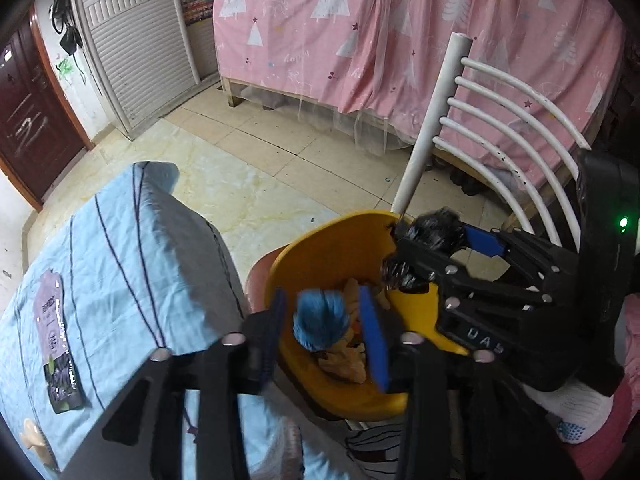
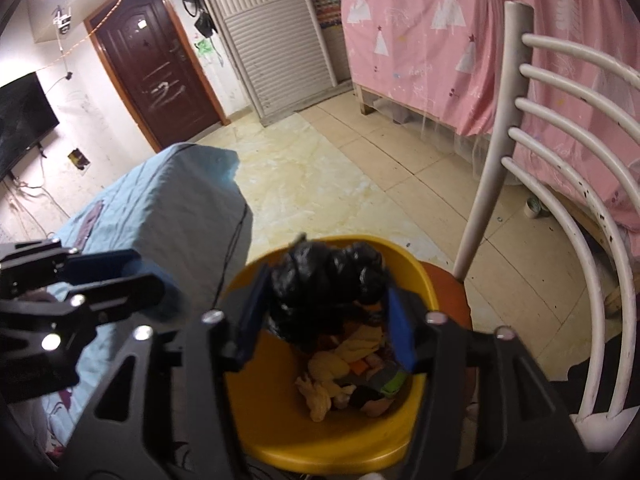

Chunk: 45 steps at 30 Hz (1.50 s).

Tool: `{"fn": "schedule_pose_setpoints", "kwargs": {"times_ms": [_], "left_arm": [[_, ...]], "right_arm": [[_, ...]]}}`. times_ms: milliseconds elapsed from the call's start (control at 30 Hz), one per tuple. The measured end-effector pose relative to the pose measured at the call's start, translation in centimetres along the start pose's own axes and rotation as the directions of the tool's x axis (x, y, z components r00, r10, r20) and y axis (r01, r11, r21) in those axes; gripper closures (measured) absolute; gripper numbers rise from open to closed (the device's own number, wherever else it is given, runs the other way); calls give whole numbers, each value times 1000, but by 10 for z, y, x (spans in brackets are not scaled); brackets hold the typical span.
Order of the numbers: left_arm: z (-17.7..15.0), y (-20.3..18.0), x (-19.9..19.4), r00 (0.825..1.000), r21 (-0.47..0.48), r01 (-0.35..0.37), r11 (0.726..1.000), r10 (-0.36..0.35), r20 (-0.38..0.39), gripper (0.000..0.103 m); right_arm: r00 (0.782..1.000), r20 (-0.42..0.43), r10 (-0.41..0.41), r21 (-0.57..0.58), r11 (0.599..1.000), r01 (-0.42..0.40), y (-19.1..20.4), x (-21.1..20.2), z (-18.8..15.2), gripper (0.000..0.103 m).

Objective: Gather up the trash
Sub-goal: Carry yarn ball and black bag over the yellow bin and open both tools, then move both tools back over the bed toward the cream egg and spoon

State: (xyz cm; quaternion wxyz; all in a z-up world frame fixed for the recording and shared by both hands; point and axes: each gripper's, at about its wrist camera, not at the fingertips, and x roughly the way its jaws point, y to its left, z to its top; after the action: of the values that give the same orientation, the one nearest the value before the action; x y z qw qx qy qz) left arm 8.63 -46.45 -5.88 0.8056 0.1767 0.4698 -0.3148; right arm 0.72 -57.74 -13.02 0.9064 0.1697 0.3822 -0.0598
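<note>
The yellow bin stands on a chair seat and is the landmark here; inside it lie crumpled yellowish wrappers and other scraps. Directly above its far rim a black crumpled bag sits between the blue pads of the right gripper. The jaws stand roughly half open, and the bag looks loose between them rather than pinched, so it seems about to fall, though I cannot tell for certain whether a pad touches it. Over the near side of the bin, the left gripper has a blue crumpled scrap between its pads, jaws also partly open, with gaps showing on both sides of the scrap. Both pieces hang straight over the bin's mouth, so the coming move likely turns on simply letting them drop. Beside the bin to the left is a bed with a purple packet lying on it; behind the bin rises the white chair back.
</note>
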Motion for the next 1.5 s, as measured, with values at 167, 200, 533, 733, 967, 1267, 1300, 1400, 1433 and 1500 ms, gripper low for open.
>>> {"fn": "schedule_pose_setpoints", "kwargs": {"times_ms": [167,200,533,733,967,1267,1300,1400,1433,1500], "left_arm": [[-1,-2,-4,1000,7,6,1000,-6,10,58],[-1,-2,-7,1000,8,6,1000,-6,14,58],[-11,12,-50,996,-6,19,1000,-18,87,58],[-28,39,-78,991,-52,-15,999,22,130,58],[-57,85,-107,981,-135,-66,989,89,171,56],[-101,169,-143,963,-297,-110,948,175,204,45],[-106,178,-146,961,-312,-120,942,190,202,44],[-119,203,-153,954,-354,-144,924,224,197,40],[-123,210,-155,953,-367,-152,918,235,193,39],[-131,224,-159,950,-391,-163,906,251,184,37]], "right_arm": [[1000,-1,-11,4,1000,11,-3,-2,-2,43],[1000,1,-11,5,1000,11,-3,-2,-1,43],[999,34,7,-30,1000,-6,24,-19,5,43],[999,43,32,-85,996,-28,59,-26,12,40],[996,44,80,-158,985,-72,110,-29,17,37],[982,-12,190,-276,943,-186,194,-27,9,34],[979,-23,203,-287,937,-201,203,-27,7,33],[970,-52,237,-315,918,-241,227,-26,0,33],[967,-62,248,-325,911,-254,235,-26,-2,33],[960,-87,267,-344,896,-281,252,-26,-9,33]]}}
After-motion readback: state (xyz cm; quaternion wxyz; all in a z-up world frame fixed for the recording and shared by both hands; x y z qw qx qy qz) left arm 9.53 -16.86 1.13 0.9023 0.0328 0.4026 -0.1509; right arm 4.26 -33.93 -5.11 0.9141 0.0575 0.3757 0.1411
